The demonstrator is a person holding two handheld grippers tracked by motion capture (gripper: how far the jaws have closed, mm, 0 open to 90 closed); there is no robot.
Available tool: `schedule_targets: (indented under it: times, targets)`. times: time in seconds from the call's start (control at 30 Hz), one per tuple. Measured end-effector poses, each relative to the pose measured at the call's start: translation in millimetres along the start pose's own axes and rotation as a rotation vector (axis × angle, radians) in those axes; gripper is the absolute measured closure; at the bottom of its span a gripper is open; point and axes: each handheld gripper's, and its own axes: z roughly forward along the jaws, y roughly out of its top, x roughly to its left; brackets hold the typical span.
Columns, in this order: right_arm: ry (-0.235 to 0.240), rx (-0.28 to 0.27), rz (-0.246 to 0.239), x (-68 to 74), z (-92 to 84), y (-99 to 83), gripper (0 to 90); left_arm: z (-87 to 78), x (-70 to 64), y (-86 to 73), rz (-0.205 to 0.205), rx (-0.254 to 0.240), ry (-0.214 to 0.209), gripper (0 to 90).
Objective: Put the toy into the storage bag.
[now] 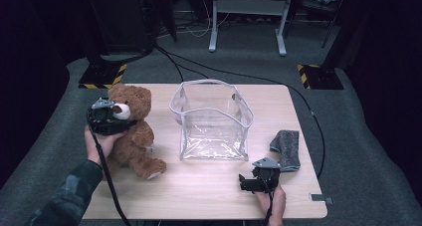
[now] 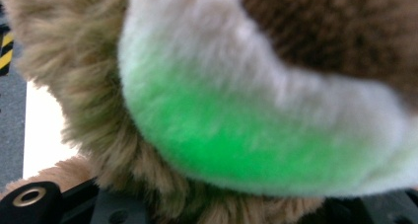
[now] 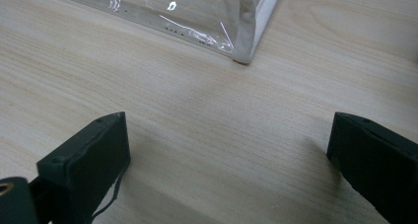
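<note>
A brown teddy bear [image 1: 132, 136] sits upright at the left of the wooden table [image 1: 199, 196]. My left gripper [image 1: 112, 117] is closed on its head at the white muzzle. In the left gripper view the bear's fur [image 2: 197, 86] presses right up to the camera and hides the jaws. A clear plastic bag [image 1: 211, 121] with a white rim stands open at the table's middle. My right gripper [image 1: 246, 181] rests low near the front edge, jaws wide apart [image 3: 226, 160] with bare wood between them. It points at the bag's near corner [image 3: 244, 46].
A grey cloth [image 1: 287, 149] lies at the right edge of the table, beside the right gripper. Black cables cross the carpet behind the table. A metal frame stand [image 1: 246, 17] is farther back.
</note>
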Motion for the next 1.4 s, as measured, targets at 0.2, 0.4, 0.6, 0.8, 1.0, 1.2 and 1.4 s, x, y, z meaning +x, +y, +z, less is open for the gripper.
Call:
schedule_targets:
  times: [0.2,0.4,0.6,0.8,1.0,1.2,1.4]
  targets:
    - [-0.002,0.001,-0.001,0.1,0.0,0.0,1.8,-6.7,0.2,12.8,0.012,-0.014,0.004,47.8]
    - [-0.003,0.001,0.0,0.2,0.0,0.0,1.8,-12.6,1.9,22.9,0.015,-0.029,0.013,47.7]
    - [-0.004,0.001,0.0,0.3,0.0,0.0,1.8,-19.5,3.6,36.4,0.018,-0.049,0.021,47.6]
    - [-0.004,0.001,0.001,0.3,0.0,0.0,1.8,-25.3,3.1,52.5,0.031,-0.067,0.032,47.5]
    - [-0.005,0.001,0.001,0.3,0.0,0.0,1.8,-28.0,1.0,68.1,0.045,-0.079,0.042,47.4]
    - [-0.005,0.001,0.001,0.3,0.0,0.0,1.7,-31.5,-1.7,83.8,0.061,-0.094,0.051,47.3]
    - [-0.006,0.001,0.002,0.2,0.0,0.1,1.8,-35.6,-5.9,101.7,0.075,-0.117,0.06,47.2]
